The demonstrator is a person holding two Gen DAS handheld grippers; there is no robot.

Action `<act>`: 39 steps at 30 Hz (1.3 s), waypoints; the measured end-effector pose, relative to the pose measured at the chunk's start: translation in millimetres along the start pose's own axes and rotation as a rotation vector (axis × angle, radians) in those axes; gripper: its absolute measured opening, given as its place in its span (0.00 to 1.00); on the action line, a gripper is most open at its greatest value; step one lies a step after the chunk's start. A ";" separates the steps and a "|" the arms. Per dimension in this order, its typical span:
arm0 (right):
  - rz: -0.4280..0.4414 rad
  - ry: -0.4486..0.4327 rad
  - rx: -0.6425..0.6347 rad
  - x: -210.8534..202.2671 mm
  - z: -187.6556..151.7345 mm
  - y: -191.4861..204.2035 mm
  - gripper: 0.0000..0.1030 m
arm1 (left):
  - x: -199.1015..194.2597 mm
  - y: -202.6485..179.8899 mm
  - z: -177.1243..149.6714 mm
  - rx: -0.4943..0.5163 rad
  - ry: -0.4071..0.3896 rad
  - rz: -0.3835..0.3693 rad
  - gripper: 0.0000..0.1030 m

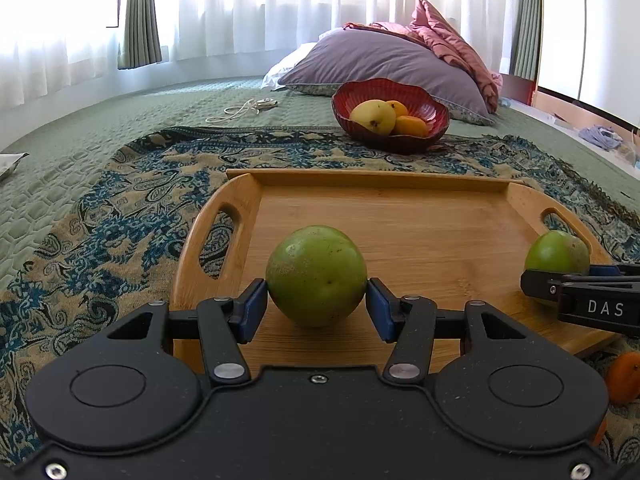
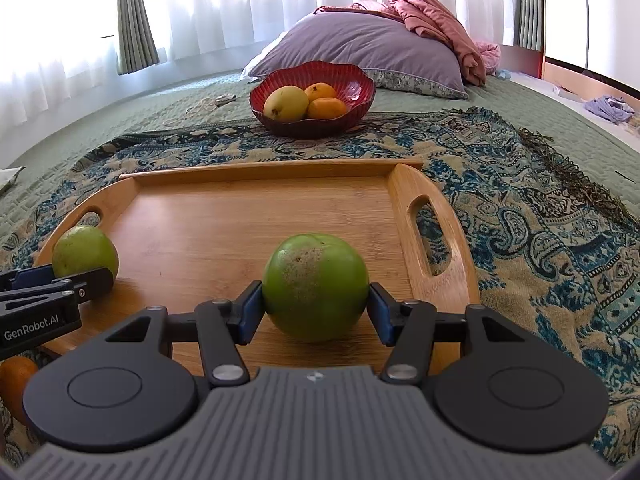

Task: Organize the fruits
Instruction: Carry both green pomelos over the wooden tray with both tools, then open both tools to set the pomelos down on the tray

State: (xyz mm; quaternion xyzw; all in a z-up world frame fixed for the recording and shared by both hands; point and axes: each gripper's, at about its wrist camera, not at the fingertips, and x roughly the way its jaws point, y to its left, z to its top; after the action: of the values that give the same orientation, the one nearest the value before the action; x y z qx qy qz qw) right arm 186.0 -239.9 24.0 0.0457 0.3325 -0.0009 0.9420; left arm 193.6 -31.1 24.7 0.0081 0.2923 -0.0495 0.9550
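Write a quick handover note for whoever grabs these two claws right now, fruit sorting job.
Left claw: shut on a green fruit at the tray's near left.
Right claw: shut on the other green fruit at the tray's near right.
Whether either fruit rests on the tray or is just lifted, cannot tell.
Red bowl beyond the tray holds one yellow fruit and two oranges.
One more orange lies on the cloth near the tray's front edge.
Left: place both green fruits, then handle the loose orange.
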 end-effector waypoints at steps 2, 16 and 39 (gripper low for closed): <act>-0.001 0.001 -0.004 -0.1 0.0 0.4 0.57 | 0.0 -0.1 0.0 0.000 0.000 0.000 0.50; 0.011 0.010 -0.025 -1.8 -1.7 1.0 0.67 | -2.5 -1.7 -1.9 0.034 0.006 0.007 0.52; 0.046 -0.045 -0.013 -42.9 -25.9 -9.7 0.90 | -55.4 4.5 -18.9 0.019 -0.027 -0.038 0.89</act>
State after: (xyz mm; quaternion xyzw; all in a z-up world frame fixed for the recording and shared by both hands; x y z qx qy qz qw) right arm 136.1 -248.5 30.0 0.0471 0.3101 0.0220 0.9493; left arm 137.9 -20.9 39.9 0.0108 0.2790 -0.0703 0.9576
